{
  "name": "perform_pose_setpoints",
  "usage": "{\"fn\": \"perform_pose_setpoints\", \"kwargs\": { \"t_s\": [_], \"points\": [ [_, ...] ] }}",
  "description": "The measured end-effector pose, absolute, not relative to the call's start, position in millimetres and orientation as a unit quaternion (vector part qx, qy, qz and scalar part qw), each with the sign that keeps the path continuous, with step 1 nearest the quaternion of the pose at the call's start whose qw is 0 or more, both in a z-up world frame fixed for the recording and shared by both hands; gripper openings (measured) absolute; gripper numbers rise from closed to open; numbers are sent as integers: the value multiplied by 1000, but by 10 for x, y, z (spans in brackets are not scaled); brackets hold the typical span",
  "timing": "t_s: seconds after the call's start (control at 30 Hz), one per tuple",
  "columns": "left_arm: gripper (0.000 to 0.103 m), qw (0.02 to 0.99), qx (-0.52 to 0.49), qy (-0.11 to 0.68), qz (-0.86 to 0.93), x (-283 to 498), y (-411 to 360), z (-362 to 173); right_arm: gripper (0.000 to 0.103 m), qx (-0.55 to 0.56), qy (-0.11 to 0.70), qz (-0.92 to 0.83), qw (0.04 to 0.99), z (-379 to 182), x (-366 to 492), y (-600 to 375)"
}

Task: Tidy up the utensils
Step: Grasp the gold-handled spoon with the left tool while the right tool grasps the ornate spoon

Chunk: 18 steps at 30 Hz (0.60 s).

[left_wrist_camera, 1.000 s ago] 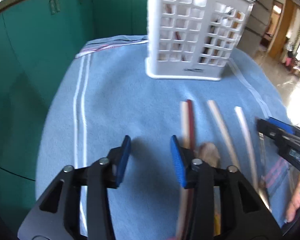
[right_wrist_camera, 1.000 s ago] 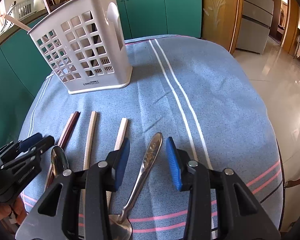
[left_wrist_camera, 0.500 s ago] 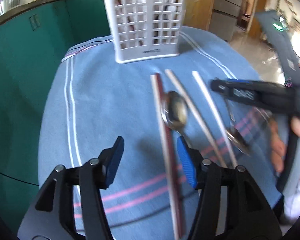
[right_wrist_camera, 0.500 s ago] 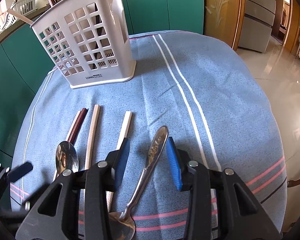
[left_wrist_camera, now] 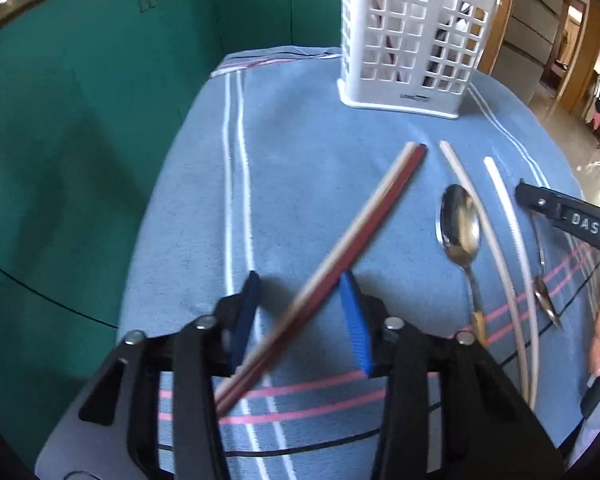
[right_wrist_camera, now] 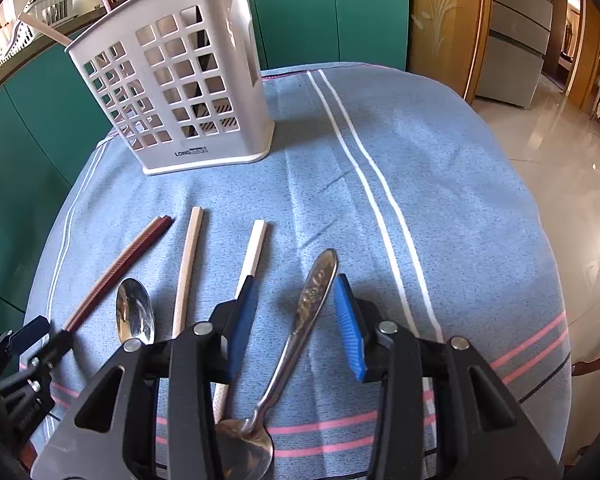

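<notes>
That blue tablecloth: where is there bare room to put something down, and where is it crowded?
Bare cloth lies right of the double white stripes, out to the table's edge, and left of the dark chopsticks. Between the white basket and the utensil tips runs a narrower free band. Crowded: the near strip, where chopsticks, two spoons and both grippers sit.

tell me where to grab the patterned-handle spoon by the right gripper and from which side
Grip the spoon on its slim neck, just above the bowl, coming down from above with the right gripper straddling it. It lies flat on the cloth, so pads should probably close across its narrow width.
</notes>
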<state>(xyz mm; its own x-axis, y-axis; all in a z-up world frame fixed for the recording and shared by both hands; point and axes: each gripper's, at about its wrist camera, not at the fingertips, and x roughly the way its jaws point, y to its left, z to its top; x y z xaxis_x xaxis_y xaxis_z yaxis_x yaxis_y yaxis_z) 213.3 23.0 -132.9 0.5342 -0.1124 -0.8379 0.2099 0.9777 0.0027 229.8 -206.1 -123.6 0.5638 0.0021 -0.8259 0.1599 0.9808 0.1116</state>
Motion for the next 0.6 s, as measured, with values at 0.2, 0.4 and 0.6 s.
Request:
{"fn": "perform_pose_setpoints", "kwargs": {
  "t_s": [0.2,0.4,0.6],
  "points": [
    [23,860,37,481,-165,2038,98,-1332,40,84,467,-50,879,-1255,2282,-2077],
    [27,869,30,471,-151,2136,69,-1236,40,89,466,-59,878,-1220,2244,-2203],
    [32,863,44,461,-201,2243,-251,-1122,40,75,470,-77,876,-1174,2165,-2326]
  ]
}}
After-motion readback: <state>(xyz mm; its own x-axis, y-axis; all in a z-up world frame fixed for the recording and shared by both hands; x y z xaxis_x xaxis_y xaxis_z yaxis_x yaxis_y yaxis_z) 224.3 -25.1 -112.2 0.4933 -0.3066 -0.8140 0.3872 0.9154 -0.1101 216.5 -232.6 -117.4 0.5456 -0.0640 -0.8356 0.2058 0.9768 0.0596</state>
